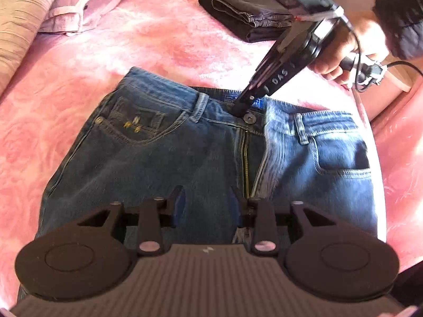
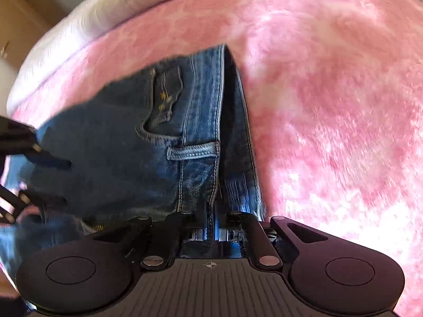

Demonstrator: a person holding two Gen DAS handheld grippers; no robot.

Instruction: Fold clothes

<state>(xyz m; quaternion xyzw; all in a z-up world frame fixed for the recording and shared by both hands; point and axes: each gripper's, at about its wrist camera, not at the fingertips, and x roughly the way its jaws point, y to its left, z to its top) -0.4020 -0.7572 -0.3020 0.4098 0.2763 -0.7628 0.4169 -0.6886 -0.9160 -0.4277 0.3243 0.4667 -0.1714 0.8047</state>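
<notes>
Blue jeans [image 1: 164, 155] lay front-up, fly open, mid-bed on the pink blanket [image 1: 164, 45]. The right gripper [image 1: 242, 109] apparently pinched their waistband; the left gripper [image 1: 207, 203] hovered agape.

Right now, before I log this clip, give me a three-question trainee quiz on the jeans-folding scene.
1. True or false: the right tool grips the blue jeans at the waistband.
2. Which stands open above the jeans? A) left tool B) right tool
3. Fill in: folded dark clothes lie on the pink ____.

Key: 1 true; 2 A; 3 blanket
</notes>
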